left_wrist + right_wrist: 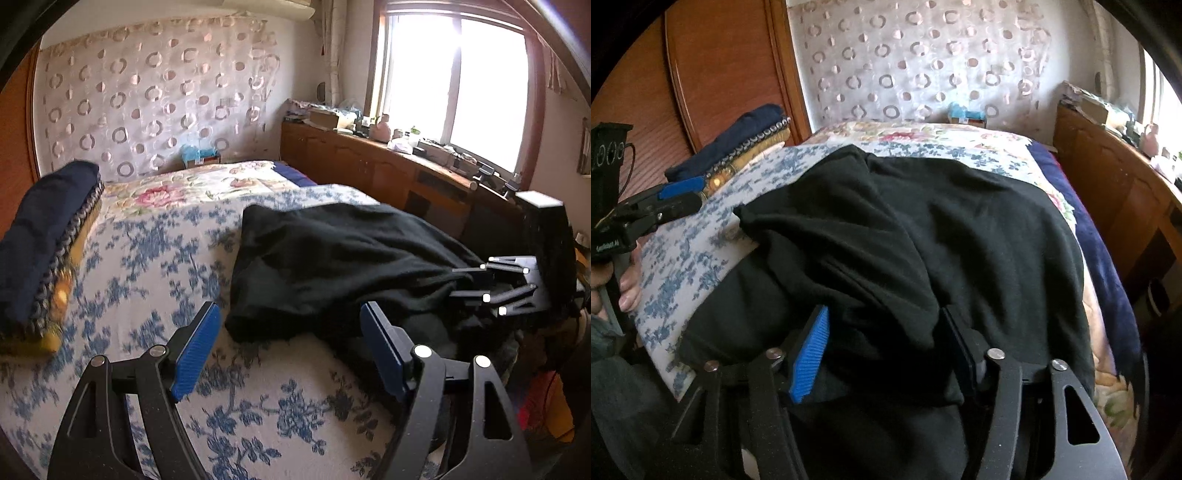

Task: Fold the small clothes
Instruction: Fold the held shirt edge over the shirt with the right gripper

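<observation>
A black garment [332, 258] [960, 229] lies rumpled on the bed's blue-flowered sheet [155, 258] [683, 258]. My left gripper [291, 343] stands open just above the sheet, the garment's near corner a little ahead of its fingers and nothing between the pads. In the right wrist view that gripper [681, 194] shows at the left edge, held by a hand [626, 288]. My right gripper [886, 350] sits low over the garment's near part with a bunched fold between its jaws; the left blue pad [809, 354] shows bare. In the left wrist view it [495, 288] reaches into the garment's right side.
A folded stack with a navy cloth on top [44, 240] [738, 147] rests at the bed's left side. A blue box [199, 155] stands by the headboard wall. A cluttered wooden cabinet [369, 162] runs under the window on the right. A wooden wardrobe [720, 74] stands left.
</observation>
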A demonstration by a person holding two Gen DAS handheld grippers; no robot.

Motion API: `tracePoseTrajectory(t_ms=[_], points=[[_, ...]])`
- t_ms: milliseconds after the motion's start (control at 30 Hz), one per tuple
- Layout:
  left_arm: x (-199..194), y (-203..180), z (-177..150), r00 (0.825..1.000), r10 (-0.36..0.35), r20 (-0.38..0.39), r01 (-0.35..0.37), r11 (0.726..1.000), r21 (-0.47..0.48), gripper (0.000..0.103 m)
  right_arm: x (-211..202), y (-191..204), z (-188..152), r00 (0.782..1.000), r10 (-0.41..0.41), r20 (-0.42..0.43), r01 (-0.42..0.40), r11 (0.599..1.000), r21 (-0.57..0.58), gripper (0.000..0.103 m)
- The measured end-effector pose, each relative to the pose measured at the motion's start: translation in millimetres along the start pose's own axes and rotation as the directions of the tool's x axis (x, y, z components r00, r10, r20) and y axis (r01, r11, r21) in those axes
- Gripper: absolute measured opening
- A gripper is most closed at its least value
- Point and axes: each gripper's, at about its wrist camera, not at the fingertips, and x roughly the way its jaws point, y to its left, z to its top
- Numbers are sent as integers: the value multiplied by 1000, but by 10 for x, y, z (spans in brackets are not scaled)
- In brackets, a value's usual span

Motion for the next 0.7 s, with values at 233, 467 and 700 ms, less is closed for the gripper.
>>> tracePoseTrajectory(t_ms=[233,467,700], points=[[-52,77,-51,1000,10,17,-10,999,-35,79,-11,36,33,999,-28,16,29,999,-39,18],[-26,46,-58,1000,11,5,-11,1000,-15,79,-170,175,60,995,-20,97,24,999,-46,13],[-94,5,-32,999,17,34,-17,1000,-1,79,-497,227,60,983,-3,186,8,1000,-24,12]])
